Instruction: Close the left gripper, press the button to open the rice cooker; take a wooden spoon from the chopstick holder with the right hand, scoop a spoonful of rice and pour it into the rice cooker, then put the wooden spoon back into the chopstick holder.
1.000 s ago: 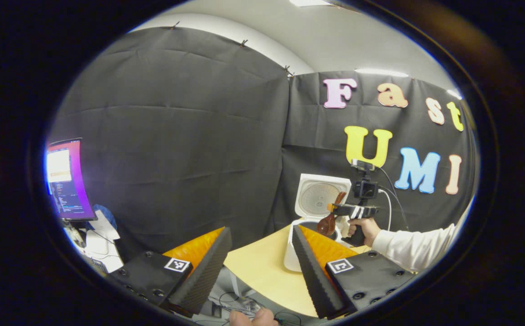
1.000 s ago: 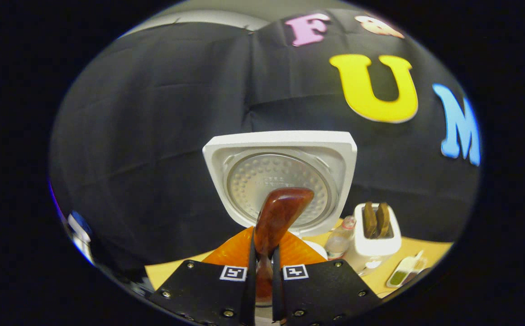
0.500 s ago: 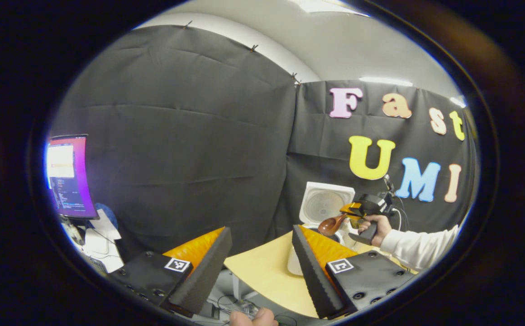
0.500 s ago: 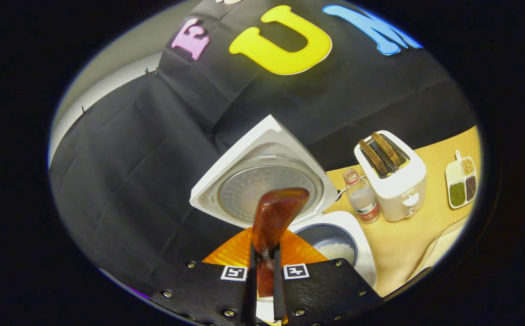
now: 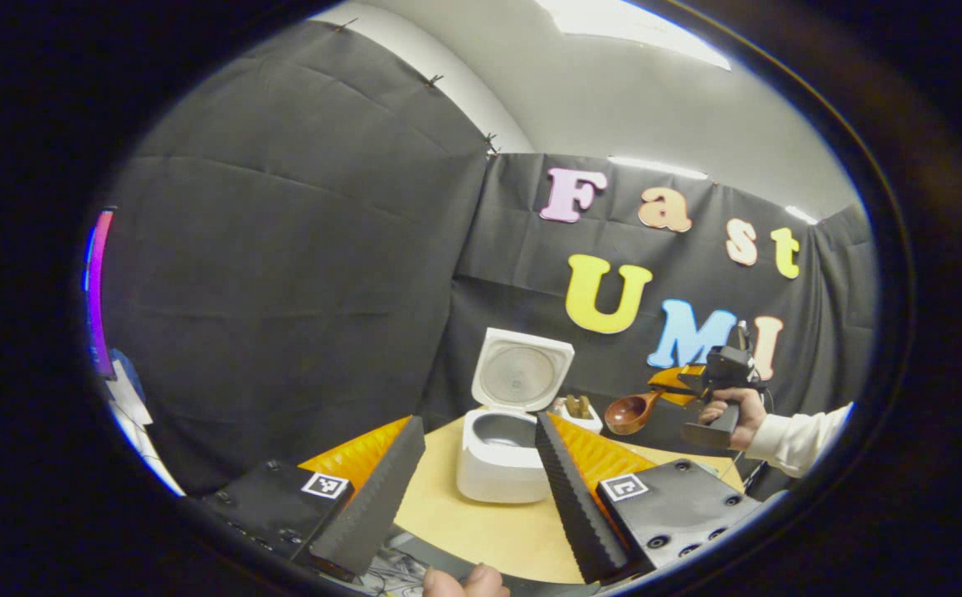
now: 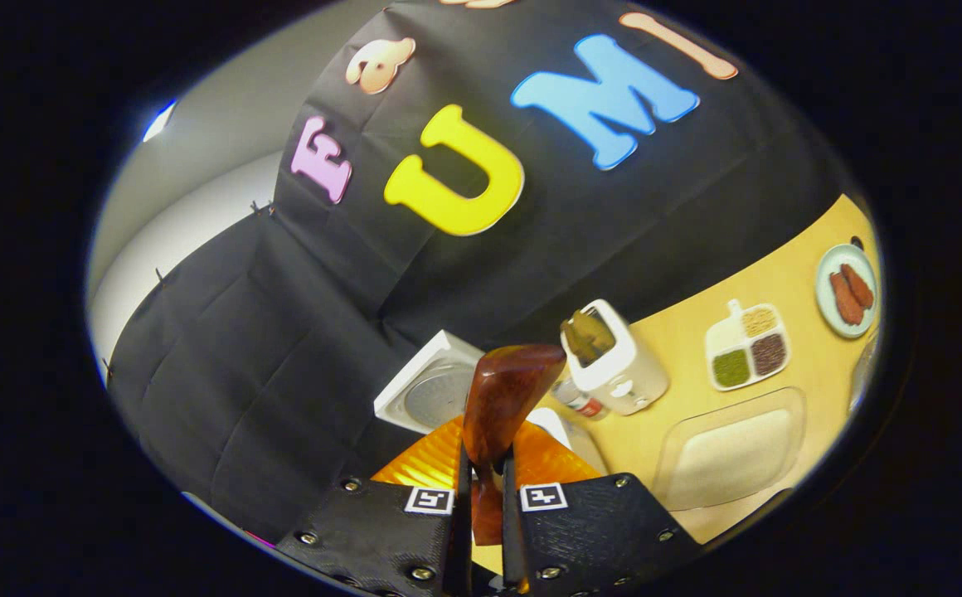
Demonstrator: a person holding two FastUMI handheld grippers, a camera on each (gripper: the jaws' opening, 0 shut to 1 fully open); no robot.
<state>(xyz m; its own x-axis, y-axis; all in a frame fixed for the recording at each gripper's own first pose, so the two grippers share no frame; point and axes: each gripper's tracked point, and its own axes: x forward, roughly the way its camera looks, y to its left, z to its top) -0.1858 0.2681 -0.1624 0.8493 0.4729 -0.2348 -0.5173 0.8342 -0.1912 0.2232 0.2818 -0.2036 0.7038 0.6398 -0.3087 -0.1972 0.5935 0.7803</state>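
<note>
- The right tool is clenching the wooden spoon by its handle, both fingers pressing on it, the bowl sticking out ahead. In the left gripper view the same tool is sitting in a hand out past the rice cooker, the spoon jutting sideways with its bowl facing up and looking empty.
- The left tool is hanging released, its fingers spread wide with nothing between them, low over the near edge of the bench.
- The rice cooker is standing on the bench with its lid tipped up and the pot open; in the right gripper view its lid is showing just behind the spoon.
- Beside the cooker a toaster and a small bottle are standing, then a divided dish of grains, a clear tray of rice and a plate farther along. I cannot make out the chopstick holder.
- To my eye the pour is done and the spoon is heading back to its holder.
- What could go wrong: the grip is narrow and far back on the handle, so the spoon may be twisting in the fingers on a fast swing; it could miss the holder's mouth or knock the bottle or toaster in passing.
</note>
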